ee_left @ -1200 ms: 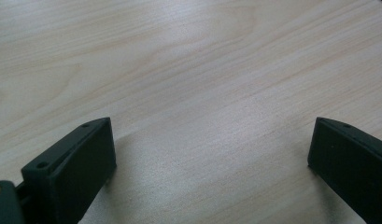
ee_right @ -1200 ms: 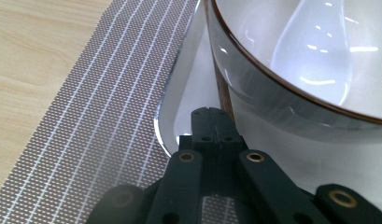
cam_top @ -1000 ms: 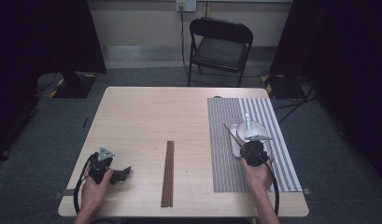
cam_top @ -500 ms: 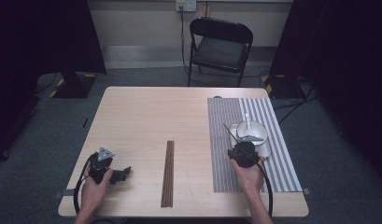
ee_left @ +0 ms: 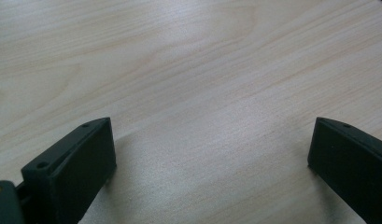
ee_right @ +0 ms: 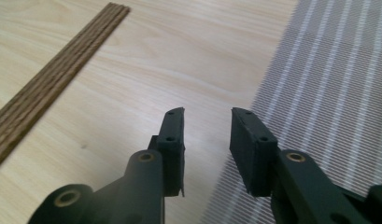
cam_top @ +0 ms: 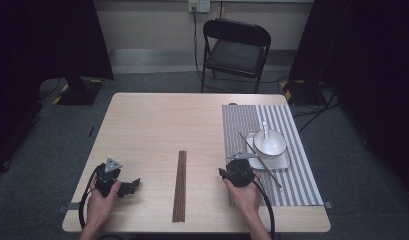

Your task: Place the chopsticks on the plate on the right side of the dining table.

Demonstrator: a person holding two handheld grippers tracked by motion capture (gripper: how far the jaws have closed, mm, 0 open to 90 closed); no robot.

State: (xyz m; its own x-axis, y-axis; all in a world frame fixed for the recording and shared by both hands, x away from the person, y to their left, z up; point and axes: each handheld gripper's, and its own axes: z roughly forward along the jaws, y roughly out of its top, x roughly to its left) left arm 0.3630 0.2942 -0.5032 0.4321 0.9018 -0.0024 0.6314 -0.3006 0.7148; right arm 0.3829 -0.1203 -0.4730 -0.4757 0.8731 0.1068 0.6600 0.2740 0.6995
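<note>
A long dark wooden strip (cam_top: pixel 179 186) lies flat on the table (cam_top: pixel 157 125), between the grippers. Right of it, on a striped mat (cam_top: pixel 262 122), a tray (cam_top: pixel 283 162) holds a white bowl (cam_top: pixel 270 143) with what looks like a spoon (cam_top: pixel 265 128). Left gripper (cam_top: pixel 133 184) jaws wide apart; right gripper (cam_top: pixel 221 172) jaws slightly parted, empty.

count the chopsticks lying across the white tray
2, as far as the high view shows: chopsticks lie together diagonally across the white tray, from upper left of the bowl down to the striped mat. More could be hidden.
</note>
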